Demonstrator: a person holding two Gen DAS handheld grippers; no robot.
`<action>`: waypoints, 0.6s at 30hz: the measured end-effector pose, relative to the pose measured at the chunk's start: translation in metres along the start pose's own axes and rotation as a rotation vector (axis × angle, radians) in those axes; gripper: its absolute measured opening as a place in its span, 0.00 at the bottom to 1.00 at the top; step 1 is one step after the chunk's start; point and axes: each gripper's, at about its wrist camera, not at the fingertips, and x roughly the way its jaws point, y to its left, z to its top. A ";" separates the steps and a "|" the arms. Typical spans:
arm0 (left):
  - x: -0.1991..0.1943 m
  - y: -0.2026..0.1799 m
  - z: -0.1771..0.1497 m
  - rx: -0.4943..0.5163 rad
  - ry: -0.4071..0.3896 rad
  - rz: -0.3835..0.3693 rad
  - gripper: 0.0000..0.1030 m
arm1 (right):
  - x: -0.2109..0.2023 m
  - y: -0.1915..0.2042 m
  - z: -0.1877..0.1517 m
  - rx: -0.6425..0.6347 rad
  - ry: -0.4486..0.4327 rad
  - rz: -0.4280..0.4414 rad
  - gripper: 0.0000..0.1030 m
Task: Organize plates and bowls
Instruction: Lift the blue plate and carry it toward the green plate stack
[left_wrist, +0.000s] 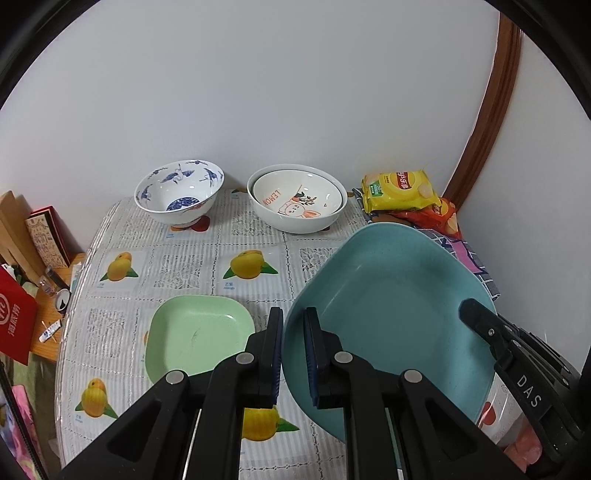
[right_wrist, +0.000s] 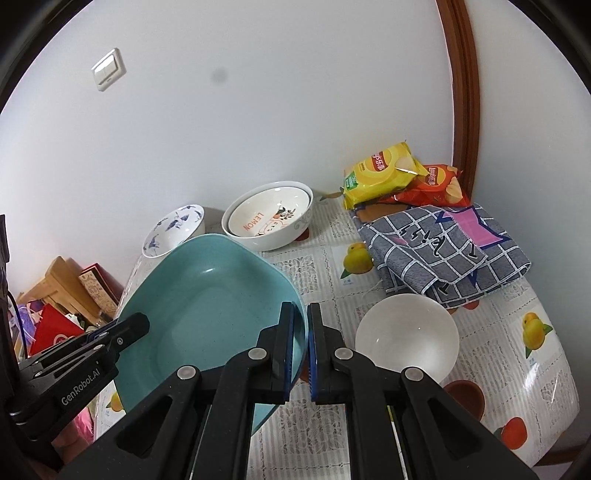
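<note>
Both pinched on opposite rims of the teal plate: left gripper (left_wrist: 293, 354) one edge, right gripper (right_wrist: 301, 350) the other, plate (left_wrist: 391, 314) tilted, clear of the table. Could slip or twist out, thin rim grips only. Just left of the plate: green plate (left_wrist: 199, 332). Behind: crane bowl (left_wrist: 179, 195), lemon bowls (left_wrist: 297, 201), chips (left_wrist: 400, 190). Right: clear bowl (right_wrist: 406, 334), cloth (right_wrist: 447, 251), crowding any landing spot.
</note>
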 end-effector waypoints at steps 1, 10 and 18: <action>-0.001 0.001 -0.001 0.000 -0.001 0.002 0.11 | -0.001 0.001 -0.001 -0.001 -0.001 0.002 0.07; -0.010 0.011 -0.005 -0.005 -0.005 0.014 0.11 | -0.007 0.012 -0.007 -0.008 -0.009 0.015 0.07; -0.016 0.022 -0.004 -0.013 -0.016 0.022 0.11 | -0.009 0.025 -0.007 -0.015 -0.017 0.027 0.07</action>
